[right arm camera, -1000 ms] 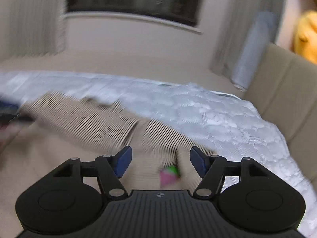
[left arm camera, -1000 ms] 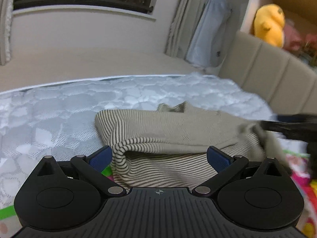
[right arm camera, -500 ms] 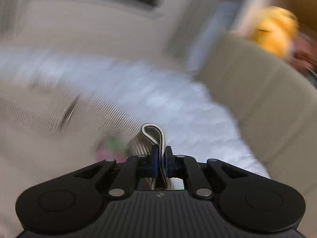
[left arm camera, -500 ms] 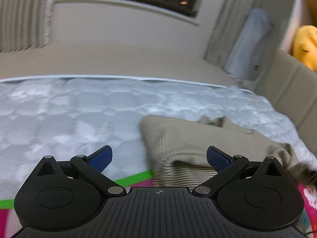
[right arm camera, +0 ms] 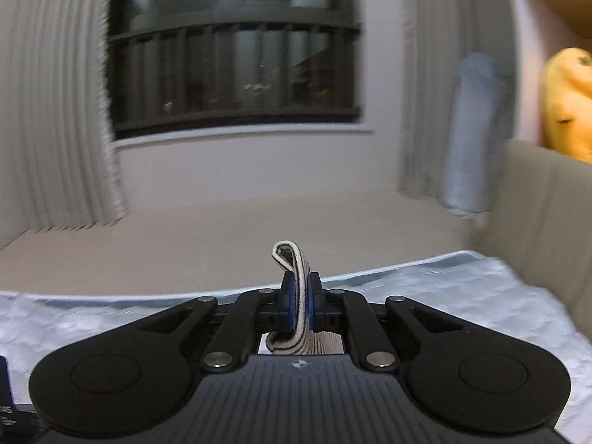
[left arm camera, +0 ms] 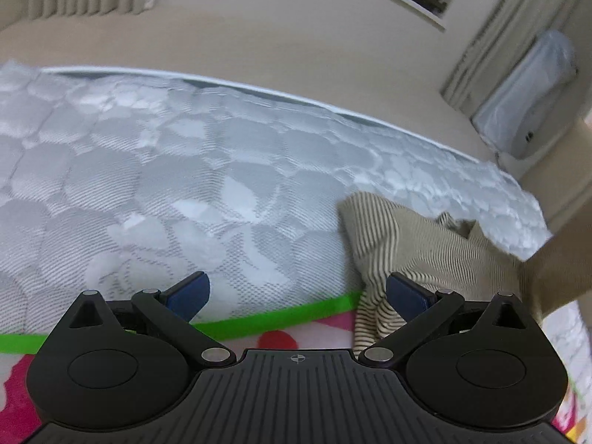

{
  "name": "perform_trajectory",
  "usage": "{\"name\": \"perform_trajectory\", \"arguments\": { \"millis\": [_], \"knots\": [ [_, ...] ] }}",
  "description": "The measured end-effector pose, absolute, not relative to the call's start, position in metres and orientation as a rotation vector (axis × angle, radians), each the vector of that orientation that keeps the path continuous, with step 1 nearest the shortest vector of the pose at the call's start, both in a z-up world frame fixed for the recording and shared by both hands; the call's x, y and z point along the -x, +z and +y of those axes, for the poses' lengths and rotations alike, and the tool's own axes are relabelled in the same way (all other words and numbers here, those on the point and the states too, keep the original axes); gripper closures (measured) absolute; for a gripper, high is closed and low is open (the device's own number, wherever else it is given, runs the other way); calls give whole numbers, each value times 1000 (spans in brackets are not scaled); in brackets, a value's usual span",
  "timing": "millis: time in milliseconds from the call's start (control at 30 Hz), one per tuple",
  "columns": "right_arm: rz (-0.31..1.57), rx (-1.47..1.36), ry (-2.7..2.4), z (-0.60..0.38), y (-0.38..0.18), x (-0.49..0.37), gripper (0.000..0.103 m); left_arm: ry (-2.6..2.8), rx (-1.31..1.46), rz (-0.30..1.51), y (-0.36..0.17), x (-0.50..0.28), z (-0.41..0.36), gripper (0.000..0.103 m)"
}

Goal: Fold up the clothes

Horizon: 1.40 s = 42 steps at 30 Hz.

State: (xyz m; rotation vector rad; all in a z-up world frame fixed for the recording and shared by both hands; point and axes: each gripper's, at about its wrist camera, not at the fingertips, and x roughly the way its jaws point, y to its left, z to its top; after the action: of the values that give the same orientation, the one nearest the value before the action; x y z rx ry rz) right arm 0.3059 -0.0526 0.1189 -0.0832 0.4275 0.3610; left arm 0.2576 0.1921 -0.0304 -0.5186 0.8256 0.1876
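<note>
A beige striped garment [left arm camera: 425, 248] lies bunched on the quilted white mattress [left arm camera: 185, 192], at the right of the left wrist view. My left gripper [left arm camera: 296, 290] hovers open just left of it, its right fingertip [left arm camera: 405, 290] close to the striped cloth, with nothing between the fingers. In the right wrist view my right gripper [right arm camera: 300, 292] is shut on a folded edge of the striped garment [right arm camera: 292, 259], which loops up above the blue pads. That gripper is raised and faces the window; the remaining cloth is hidden below it.
A floral blanket with a green border [left arm camera: 281, 314] lies under the garment's near side. A beige padded headboard [right arm camera: 540, 229] stands at the right, a yellow plush toy [right arm camera: 569, 103] above it. A window [right arm camera: 233, 59] and curtains are beyond the bed.
My right gripper closed on the garment's edge and has lifted, now facing the window. My left gripper has drifted left and back, so the garment sits farther right in its view.
</note>
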Motion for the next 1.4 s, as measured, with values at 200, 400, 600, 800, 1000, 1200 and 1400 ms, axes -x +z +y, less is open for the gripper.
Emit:
{"name": "perform_trajectory", "arguments": {
  "millis": [200,400,600,800,1000,1200,1400],
  "knots": [
    [481,135,440,9,83,-305,96,202,586,837,-33,-255,214,0],
    [458,109,512,12,69,-304,69,137,526,882,-41,-260,201,0],
    [489,193,406,-55,44,-297,44,70,392,904,-43,-265,167,0],
    [534,354,329,-130,-15,-272,37,55,265,887,-46,-261,139,0],
    [608,261,331,-183,-62,-252,32,32,114,865,-53,-254,102,0],
    [605,256,375,-179,-86,-228,31,-18,29,908,-62,-243,79,0],
    [693,226,387,-167,-85,-199,37,-22,-21,933,-60,-239,78,0]
  ]
}}
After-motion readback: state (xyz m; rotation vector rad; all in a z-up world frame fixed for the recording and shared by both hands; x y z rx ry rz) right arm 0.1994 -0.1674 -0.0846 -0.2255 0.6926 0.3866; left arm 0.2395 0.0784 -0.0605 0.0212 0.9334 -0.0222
